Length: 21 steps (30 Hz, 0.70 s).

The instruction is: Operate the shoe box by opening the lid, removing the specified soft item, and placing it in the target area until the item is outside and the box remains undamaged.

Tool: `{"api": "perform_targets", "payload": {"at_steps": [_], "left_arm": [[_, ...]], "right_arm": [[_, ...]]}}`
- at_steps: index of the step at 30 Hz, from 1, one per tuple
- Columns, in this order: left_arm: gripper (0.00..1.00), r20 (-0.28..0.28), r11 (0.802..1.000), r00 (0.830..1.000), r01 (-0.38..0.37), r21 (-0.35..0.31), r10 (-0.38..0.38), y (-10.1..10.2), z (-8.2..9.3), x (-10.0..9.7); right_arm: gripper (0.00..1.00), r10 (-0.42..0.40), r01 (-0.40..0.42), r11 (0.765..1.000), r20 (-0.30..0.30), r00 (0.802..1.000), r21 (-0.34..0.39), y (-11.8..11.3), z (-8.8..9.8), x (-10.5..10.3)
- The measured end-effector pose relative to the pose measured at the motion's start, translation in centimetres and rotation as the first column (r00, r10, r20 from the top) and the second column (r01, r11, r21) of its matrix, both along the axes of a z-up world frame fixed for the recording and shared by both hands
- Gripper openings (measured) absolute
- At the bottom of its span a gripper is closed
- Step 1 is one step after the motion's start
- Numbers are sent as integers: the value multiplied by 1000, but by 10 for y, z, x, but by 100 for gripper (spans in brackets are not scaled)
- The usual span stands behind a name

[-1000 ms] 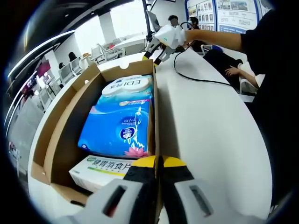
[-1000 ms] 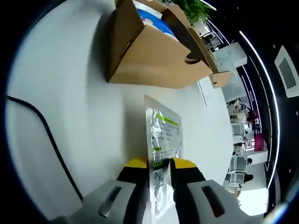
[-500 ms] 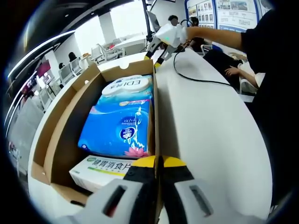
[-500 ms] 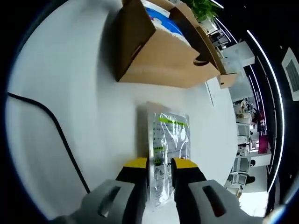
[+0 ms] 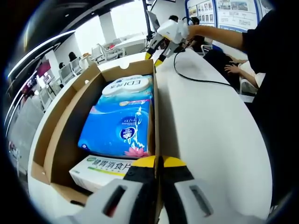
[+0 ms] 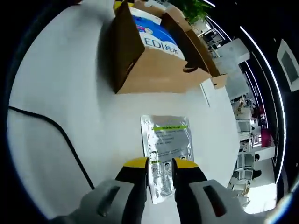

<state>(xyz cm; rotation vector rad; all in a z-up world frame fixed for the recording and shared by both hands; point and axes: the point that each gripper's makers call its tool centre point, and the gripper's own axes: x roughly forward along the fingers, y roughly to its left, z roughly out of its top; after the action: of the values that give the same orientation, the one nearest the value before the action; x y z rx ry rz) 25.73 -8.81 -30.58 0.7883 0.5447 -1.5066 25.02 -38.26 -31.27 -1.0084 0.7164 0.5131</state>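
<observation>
While the left gripper sits with its yellow-tipped fingers pressed together on the near end of the shoe box's right wall, the box stands open on the white desk with its flaps folded outward. Inside it lie a blue tissue pack, a white-and-blue pack marked EDI at the far end, and a white carton with green print at the near end, just below the fingers. A black cable runs across the desk to the right of the box. Beyond the box's far end, the right gripper is seen raised above the desk, carried by a person's arm in a dark sleeve.

In the right gripper view, the soft item, a silvery clear pouch with a green stripe, lies flat on the desk, outside the box and apart from its brown end wall. The pouch's near edge lies between the right gripper's fingers, which stand narrowly apart. Whether they touch the pouch cannot be told; it appears to rest on the desk below them. The cable curves across the desk left of the pouch. Box walls show no tears or crushing where visible.
</observation>
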Motion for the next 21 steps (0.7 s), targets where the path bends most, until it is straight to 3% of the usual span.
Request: {"api": "perform_targets", "payload": {"at_steps": [2,4,5,7,9,11,13,15,17,19,20,21], "left_arm": [[2,0,1000,1000,0,0,0,0,0,0],[2,0,1000,1000,0,0,0,0,0,0],[2,0,1000,1000,-1,0,1,0,0,0],[2,0,1000,1000,0,0,0,0,0,0],[2,0,1000,1000,-1,0,1,0,0,0],[2,0,1000,1000,-1,0,1,0,0,0],[2,-2,1000,1000,-3,0,3,0,0,0],[2,-1,1000,1000,-3,0,3,0,0,0],[2,-1,1000,1000,-2,-1,2,0,0,0],[2,0,1000,1000,0,-2,0,0,0,0],[2,1,1000,1000,1,-2,-1,0,0,0],[2,1,1000,1000,0,-2,0,0,1,-1]], "right_arm": [[25,-84,80,993,43,996,82,-3,6,6],[24,-181,161,966,83,980,204,-5,11,13],[24,-239,206,941,95,966,269,-8,13,16],[24,-297,250,908,94,950,336,-10,13,19],[24,-402,327,825,72,913,460,-12,9,23],[25,-435,338,791,80,897,510,-19,7,30],[25,-519,381,731,98,849,566,-28,7,35],[24,-586,408,644,75,807,647,-29,4,40],[24,-626,420,548,22,780,724,-26,0,45],[25,-657,456,499,-21,753,736,-25,-7,47],[27,-656,457,512,-12,755,727,-29,-9,51],[28,-670,466,510,-6,742,723,-34,-12,54]]}}
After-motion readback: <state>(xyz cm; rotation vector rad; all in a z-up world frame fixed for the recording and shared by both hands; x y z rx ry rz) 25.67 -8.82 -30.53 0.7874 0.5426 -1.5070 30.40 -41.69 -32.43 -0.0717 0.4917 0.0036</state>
